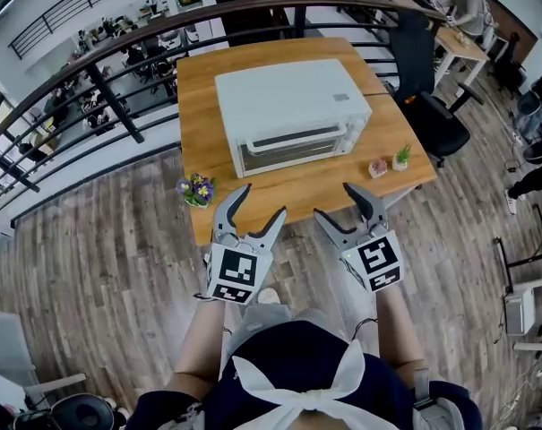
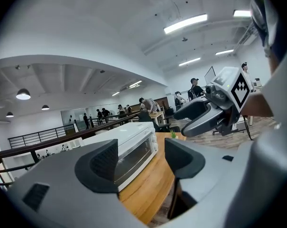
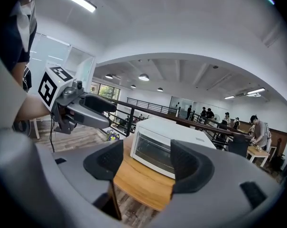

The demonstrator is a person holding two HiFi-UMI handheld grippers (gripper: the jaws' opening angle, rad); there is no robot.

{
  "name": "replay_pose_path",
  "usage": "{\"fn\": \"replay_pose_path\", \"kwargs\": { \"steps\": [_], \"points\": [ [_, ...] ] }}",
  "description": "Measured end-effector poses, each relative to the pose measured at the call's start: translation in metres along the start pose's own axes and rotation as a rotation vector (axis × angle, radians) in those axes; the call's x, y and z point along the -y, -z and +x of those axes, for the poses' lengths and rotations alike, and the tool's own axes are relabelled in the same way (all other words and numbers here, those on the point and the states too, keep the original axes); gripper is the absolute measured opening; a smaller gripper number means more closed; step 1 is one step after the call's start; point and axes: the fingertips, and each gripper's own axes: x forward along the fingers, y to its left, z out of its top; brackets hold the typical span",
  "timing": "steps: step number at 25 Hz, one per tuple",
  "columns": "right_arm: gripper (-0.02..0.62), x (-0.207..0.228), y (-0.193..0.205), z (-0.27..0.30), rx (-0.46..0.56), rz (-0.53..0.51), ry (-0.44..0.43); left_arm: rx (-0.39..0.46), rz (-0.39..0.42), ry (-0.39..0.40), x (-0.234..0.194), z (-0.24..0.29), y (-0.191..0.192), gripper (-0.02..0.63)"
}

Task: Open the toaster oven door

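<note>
A white toaster oven (image 1: 288,106) stands on the wooden table (image 1: 203,79), its glass door (image 1: 293,148) closed and facing me. Both grippers hover just off the table's near edge, apart from the oven. My left gripper (image 1: 264,199) is open with nothing between its jaws. My right gripper (image 1: 333,200) is open and empty too. In the left gripper view the oven (image 2: 129,148) shows between the open jaws of the left gripper (image 2: 142,158), with the right gripper (image 2: 200,115) to the right. The right gripper view shows the oven (image 3: 167,144) beyond the right gripper (image 3: 145,163), with the left gripper (image 3: 86,110) at left.
A small pot of purple flowers (image 1: 197,189) sits at the table's near left corner. Two tiny potted plants (image 1: 378,167) (image 1: 401,157) stand at the near right. A black office chair (image 1: 423,79) is right of the table; a curved railing (image 1: 118,52) runs behind.
</note>
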Motion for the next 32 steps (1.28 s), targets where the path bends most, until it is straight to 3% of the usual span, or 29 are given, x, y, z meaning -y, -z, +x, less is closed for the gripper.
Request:
{"fn": "replay_pose_path", "kwargs": {
  "steps": [15,32],
  "points": [
    [0.301,0.033,0.017,0.047,-0.085,-0.118,0.001,-0.116,0.033,0.041,-0.021,0.052,0.032,0.298],
    [0.302,0.093,0.033,0.100,-0.103,-0.175,-0.141,-0.245,0.049,-0.016,-0.034,0.120,0.035,0.298]
  ]
}}
